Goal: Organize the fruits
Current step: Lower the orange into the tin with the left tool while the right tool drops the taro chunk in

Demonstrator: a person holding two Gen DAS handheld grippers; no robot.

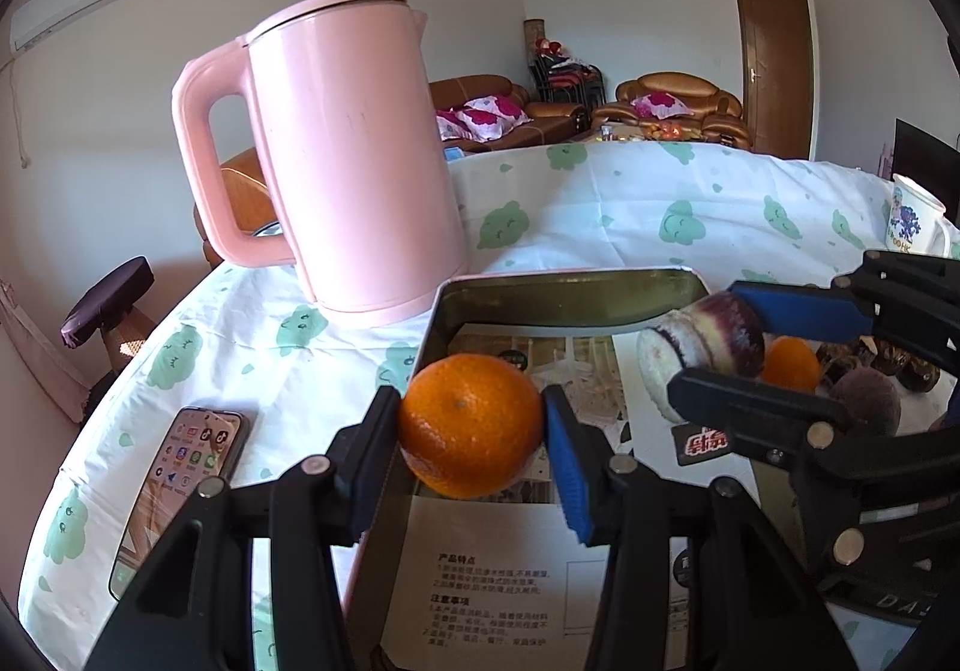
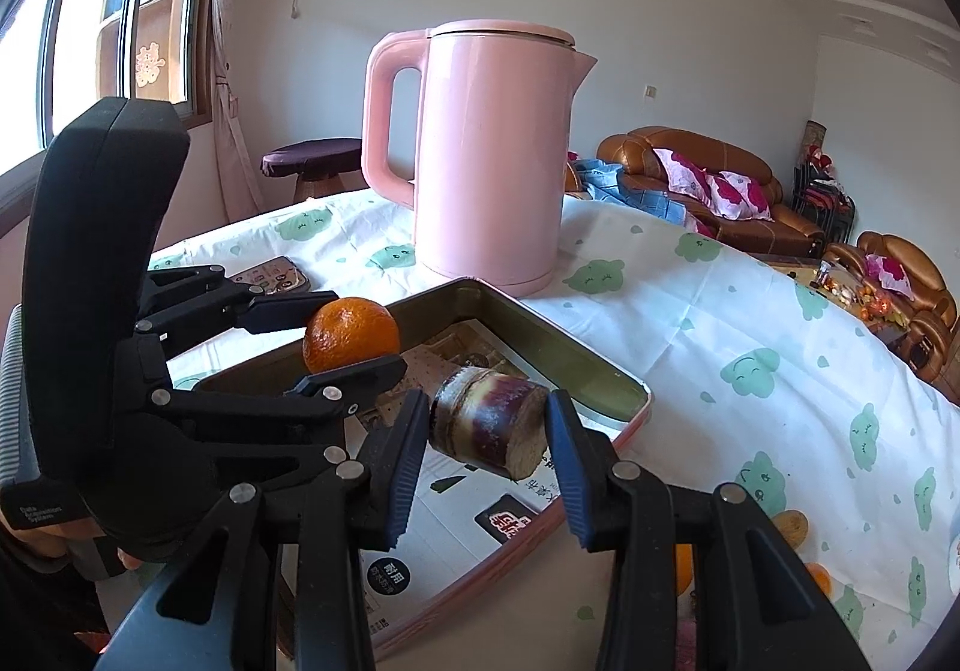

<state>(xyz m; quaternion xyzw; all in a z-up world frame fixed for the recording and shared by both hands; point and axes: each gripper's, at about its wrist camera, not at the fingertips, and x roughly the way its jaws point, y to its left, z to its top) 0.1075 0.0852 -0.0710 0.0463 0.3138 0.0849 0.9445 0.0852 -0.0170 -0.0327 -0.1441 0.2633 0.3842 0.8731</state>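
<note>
tray on surface, paper sheets inside | kettle just behind tray | phone left of tray | orange over tray's left part | sugarcane piece over tray, right of orange | mug far right

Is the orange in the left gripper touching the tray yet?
Apart. In the right wrist view the orange, clamped in the left gripper, hangs above the tray, with the tray's inner wall visible below it.
</note>
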